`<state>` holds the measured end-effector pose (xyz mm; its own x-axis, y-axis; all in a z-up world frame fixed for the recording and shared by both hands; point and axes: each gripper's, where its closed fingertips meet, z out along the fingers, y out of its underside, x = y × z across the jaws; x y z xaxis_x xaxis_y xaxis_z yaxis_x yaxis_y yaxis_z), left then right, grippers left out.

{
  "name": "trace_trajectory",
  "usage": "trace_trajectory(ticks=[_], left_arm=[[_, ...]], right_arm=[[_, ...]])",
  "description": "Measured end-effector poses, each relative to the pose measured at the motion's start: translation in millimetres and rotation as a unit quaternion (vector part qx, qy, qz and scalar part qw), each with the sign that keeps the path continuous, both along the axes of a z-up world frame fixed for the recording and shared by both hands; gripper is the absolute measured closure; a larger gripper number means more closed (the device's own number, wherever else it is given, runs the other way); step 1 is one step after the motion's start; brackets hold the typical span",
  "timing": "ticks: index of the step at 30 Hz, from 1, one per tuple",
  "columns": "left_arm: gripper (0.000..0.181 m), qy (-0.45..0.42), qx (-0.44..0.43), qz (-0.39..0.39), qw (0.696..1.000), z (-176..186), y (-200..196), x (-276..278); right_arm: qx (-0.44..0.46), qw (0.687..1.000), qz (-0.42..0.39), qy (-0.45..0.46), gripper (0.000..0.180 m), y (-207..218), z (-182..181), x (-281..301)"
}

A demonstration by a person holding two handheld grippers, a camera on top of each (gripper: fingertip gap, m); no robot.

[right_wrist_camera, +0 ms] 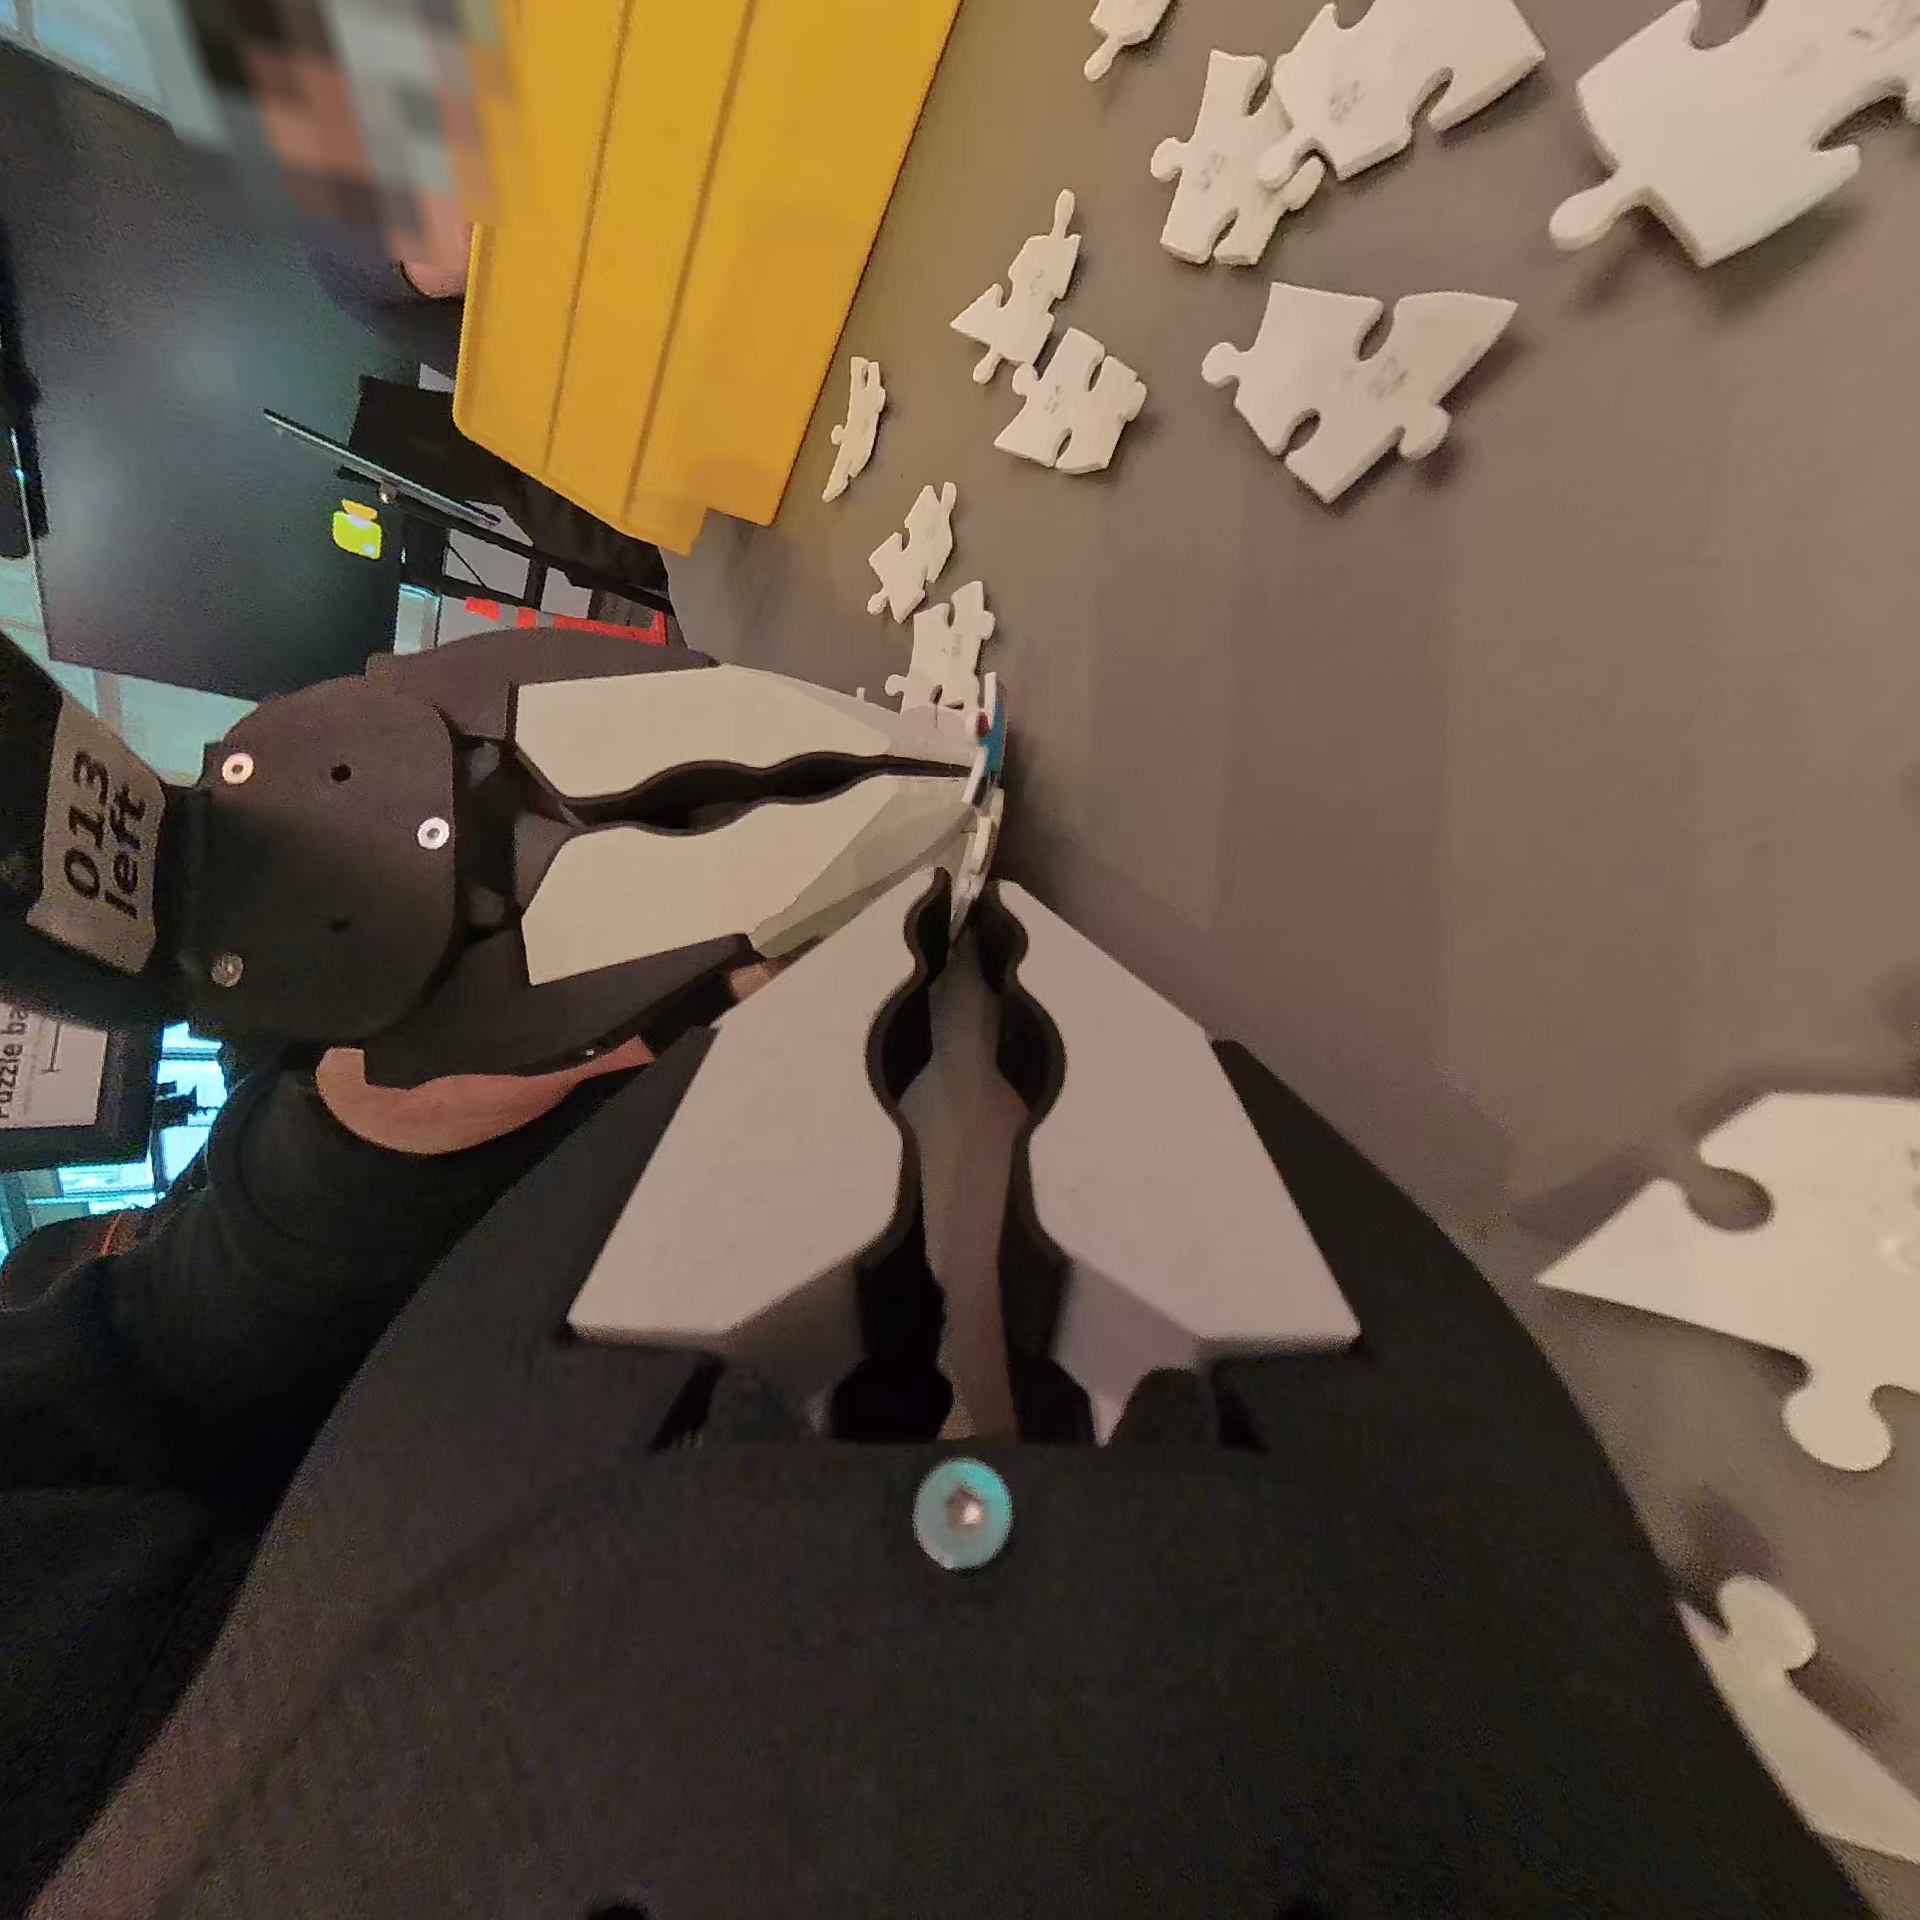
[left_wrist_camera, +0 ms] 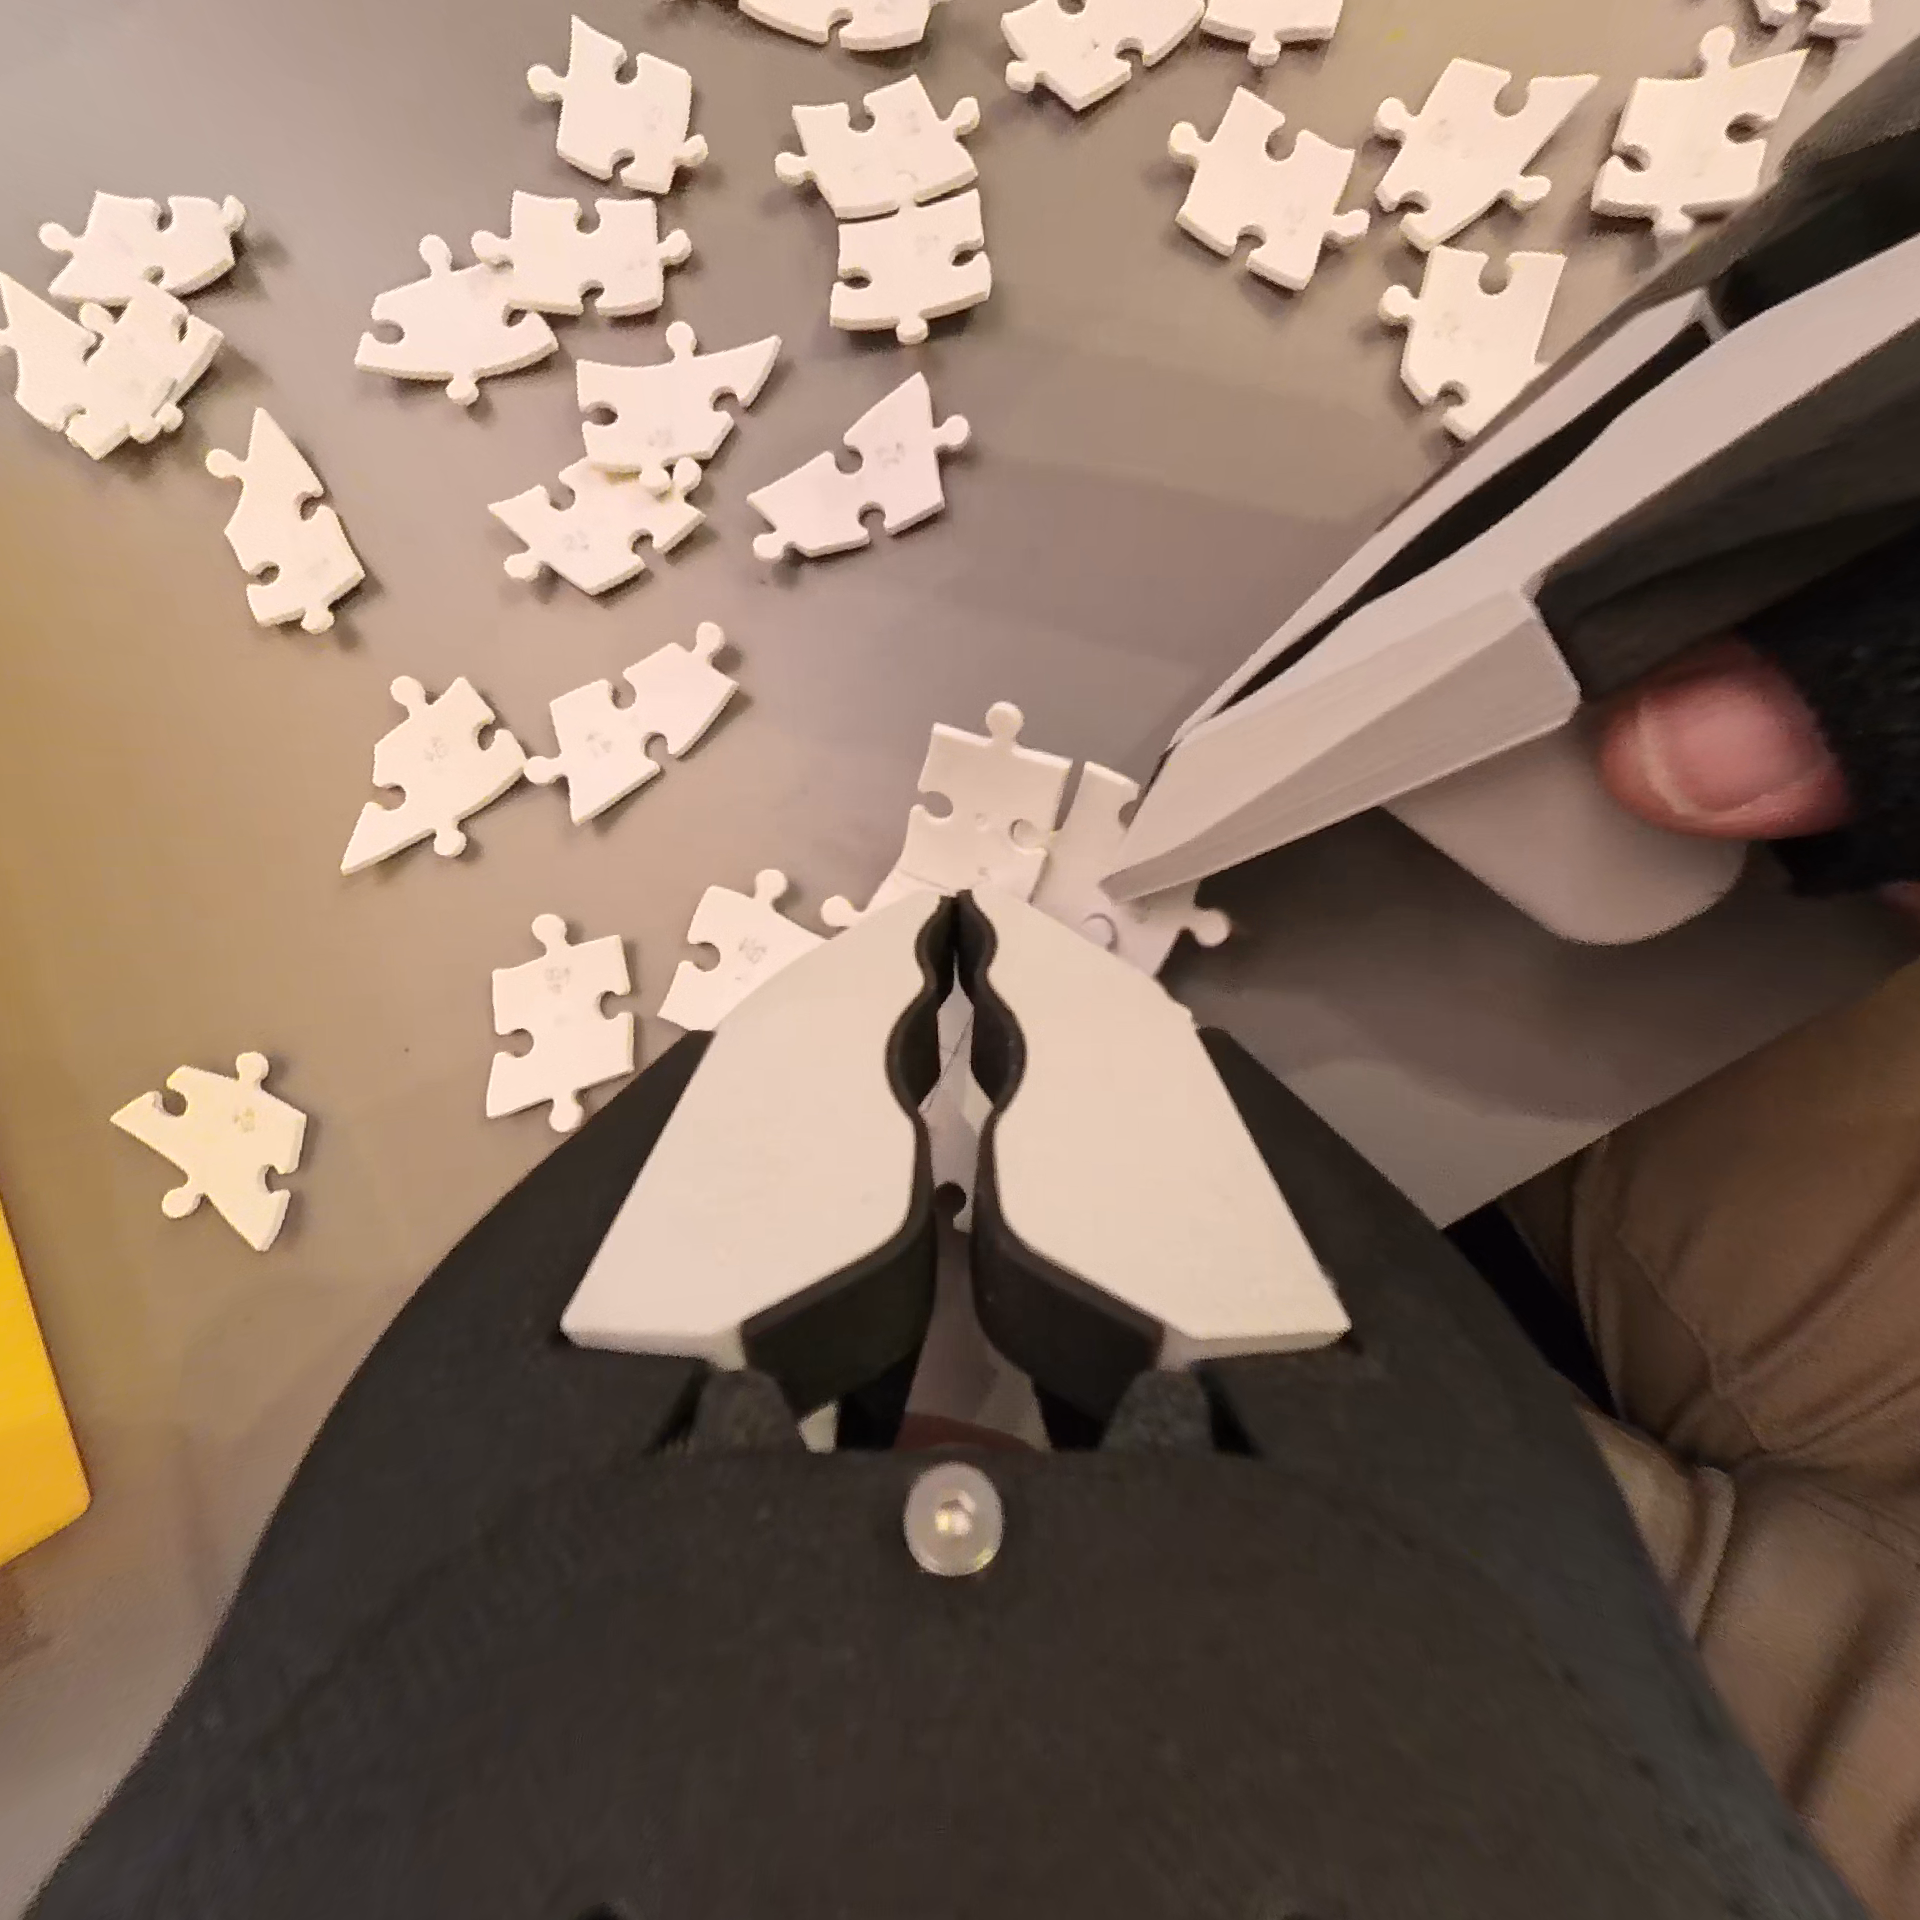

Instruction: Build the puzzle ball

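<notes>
1. Puzzle pieces (left_wrist_camera: 623, 281), white with their blank backs up, lie scattered flat over the grey worktop (left_wrist_camera: 1195, 540); a few overlap or are joined in pairs.
2. No finished ball shows anywhere. What exists of it is a small joined cluster (left_wrist_camera: 987, 821) of pieces, held above the worktop between the two grippers.
3. Left gripper (left_wrist_camera: 961, 914) has its fingertips pressed together on the near edge of that cluster, so it is closed and clamping it. In the right wrist view the same gripper (right_wrist_camera: 971, 774) comes in from the left, tips pinched on the cluster's rim (right_wrist_camera: 992, 748), where a strip of printed colour shows (blue and a dab of red).
4. Right gripper (left_wrist_camera: 1127, 883) comes in from the upper right in the left wrist view, its tips meeting on another piece (left_wrist_camera: 1101, 831) at the right side of the cluster. In its own view the tips (right_wrist_camera: 961, 914) are nearly together around the thin edge of a white piece, closed on it.
5. The two grippers' tips sit just beside each other at the cluster.
6. A thumb (left_wrist_camera: 1714, 748) presses the right gripper's handle, and a tan sleeve (left_wrist_camera: 1714, 1351) fills the lower right.
7. Yellow bin (right_wrist_camera: 665, 260) stands at the worktop's far edge in the right wrist view; a yellow corner (left_wrist_camera: 31, 1403) also shows at the left edge of the left wrist view.
</notes>
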<state>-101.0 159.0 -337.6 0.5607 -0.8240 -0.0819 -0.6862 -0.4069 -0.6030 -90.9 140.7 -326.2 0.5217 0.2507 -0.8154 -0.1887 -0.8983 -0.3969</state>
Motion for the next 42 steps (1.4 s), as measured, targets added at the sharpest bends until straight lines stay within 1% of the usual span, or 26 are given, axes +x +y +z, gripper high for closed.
trace_trajectory(ticks=[6,10,13,19,26,31,33,35,37,40,42], left_arm=[[0.181,0.001,0.010,0.002,1.000,-0.5,-1.0,0.6],[0.181,0.013,0.018,-0.001,1.000,-0.6,-0.6,0.2],[0.181,0.005,0.009,0.003,1.000,-0.6,-0.7,0.3],[0.181,-0.010,-0.006,0.011,1.000,0.3,-0.5,-0.4],[0.181,-0.013,-0.008,0.000,1.000,1.4,-2.6,0.9],[0.181,-0.048,0.001,-0.019,0.999,20.8,4.6,5.0],[0.165,-0.061,0.010,-0.038,0.997,28.7,8.7,5.8],[0.149,-0.054,0.007,-0.061,0.997,30.0,12.1,2.5],[0.140,-0.057,-0.002,-0.090,0.994,33.7,13.3,0.1],[0.134,-0.058,-0.020,-0.148,0.987,37.1,11.4,-0.9],[0.140,-0.054,-0.044,-0.194,0.979,33.5,5.8,4.0]], right_arm=[[0.002,1.000,-0.009,-0.001,0.176,1.4,-0.1,0.1],[0.009,1.000,-0.001,-0.008,0.171,0.3,-0.3,-3.1],[0.006,1.000,0.002,-0.005,0.170,0.1,-0.1,-4.3],[0.031,0.997,0.023,-0.072,0.175,0.4,-6.3,-9.3],[0.023,0.998,0.030,-0.054,0.177,-0.1,-4.9,-5.3],[0.028,0.998,0.039,-0.038,0.178,0.2,-1.1,-2.0],[0.032,0.998,0.045,-0.037,0.178,-0.2,0.0,-2.0],[0.040,0.997,0.051,-0.037,0.178,0.0,1.8,-1.1],[0.049,0.997,0.057,-0.036,0.178,1.0,4.1,1.4],[0.065,0.995,0.072,-0.026,0.178,2.6,11.2,4.4],[0.082,0.992,0.088,-0.023,0.178,3.2,17.7,4.2]])
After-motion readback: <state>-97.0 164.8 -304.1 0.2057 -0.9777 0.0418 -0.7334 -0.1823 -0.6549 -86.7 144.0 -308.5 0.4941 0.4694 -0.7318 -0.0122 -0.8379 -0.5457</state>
